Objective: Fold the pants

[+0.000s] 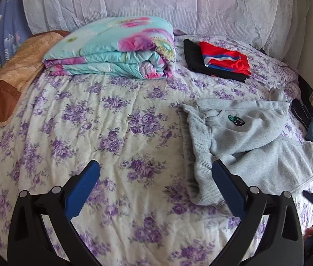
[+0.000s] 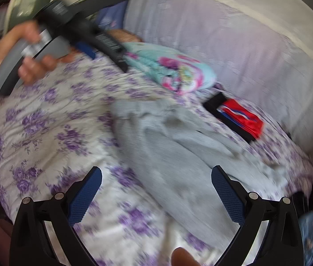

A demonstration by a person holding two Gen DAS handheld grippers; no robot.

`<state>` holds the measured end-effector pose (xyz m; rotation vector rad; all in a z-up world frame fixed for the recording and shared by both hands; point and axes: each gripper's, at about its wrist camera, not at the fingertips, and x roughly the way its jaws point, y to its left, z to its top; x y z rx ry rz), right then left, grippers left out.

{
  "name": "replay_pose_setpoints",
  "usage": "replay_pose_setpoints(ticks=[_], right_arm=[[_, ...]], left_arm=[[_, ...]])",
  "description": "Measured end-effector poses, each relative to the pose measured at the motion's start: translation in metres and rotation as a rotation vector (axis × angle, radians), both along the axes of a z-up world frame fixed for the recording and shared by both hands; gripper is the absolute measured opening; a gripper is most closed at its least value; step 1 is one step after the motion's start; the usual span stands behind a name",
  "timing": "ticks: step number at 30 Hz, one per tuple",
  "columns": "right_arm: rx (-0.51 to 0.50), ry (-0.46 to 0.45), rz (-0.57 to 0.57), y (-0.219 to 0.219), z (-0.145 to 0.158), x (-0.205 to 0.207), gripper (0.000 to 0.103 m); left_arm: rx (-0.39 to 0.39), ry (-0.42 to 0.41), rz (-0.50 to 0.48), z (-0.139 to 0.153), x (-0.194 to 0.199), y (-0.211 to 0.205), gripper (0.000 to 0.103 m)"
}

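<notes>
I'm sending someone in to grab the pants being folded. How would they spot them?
On the purple-flowered bedspread, look right of the folded floral quilt. The grey pants lie crumpled there, nearer than the black-and-red pile, with a small dark-green patch.

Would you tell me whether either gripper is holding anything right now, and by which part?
Nothing is held: the left gripper and right gripper are both open above the bed, grey pants ungripped.

The gray pants lie in a messy, crumpled heap on the flowery bed cover, on the right side and near the front. They are soft and light gray, with a small dark and green patch near the top. One ribbed edge runs down the left side of the heap.
</notes>
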<state>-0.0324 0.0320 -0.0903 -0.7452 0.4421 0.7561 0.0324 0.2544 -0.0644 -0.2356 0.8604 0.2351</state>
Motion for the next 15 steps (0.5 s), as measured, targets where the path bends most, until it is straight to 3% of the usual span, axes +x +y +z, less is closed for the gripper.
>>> replay_pose_setpoints(ticks=[6,9,10,11,13,15], right_arm=[[-0.106,-0.060,-0.005,0.058,-0.025,0.015,0.093],[-0.108,-0.040,-0.033,0.068,-0.030,0.028,0.079],[-0.110,-0.029,-0.040,0.070,-0.032,0.033,0.068],[-0.112,-0.009,-0.048,0.071,-0.035,0.037,0.048],[-0.103,0.036,-0.039,0.073,-0.040,0.043,0.020],[-0.100,0.009,-0.039,0.071,-0.040,0.039,0.013]], left_arm=[[-0.019,0.040,-0.066,-0.015,0.036,0.012,0.099],[-0.038,0.053,-0.102,-0.020,0.056,0.016,0.099],[-0.048,0.056,-0.121,-0.022,0.064,0.017,0.099],[-0.059,0.061,-0.137,-0.024,0.071,0.017,0.099],[-0.094,0.084,-0.179,-0.033,0.090,0.018,0.099],[-0.138,0.117,-0.206,-0.045,0.106,0.019,0.095]])
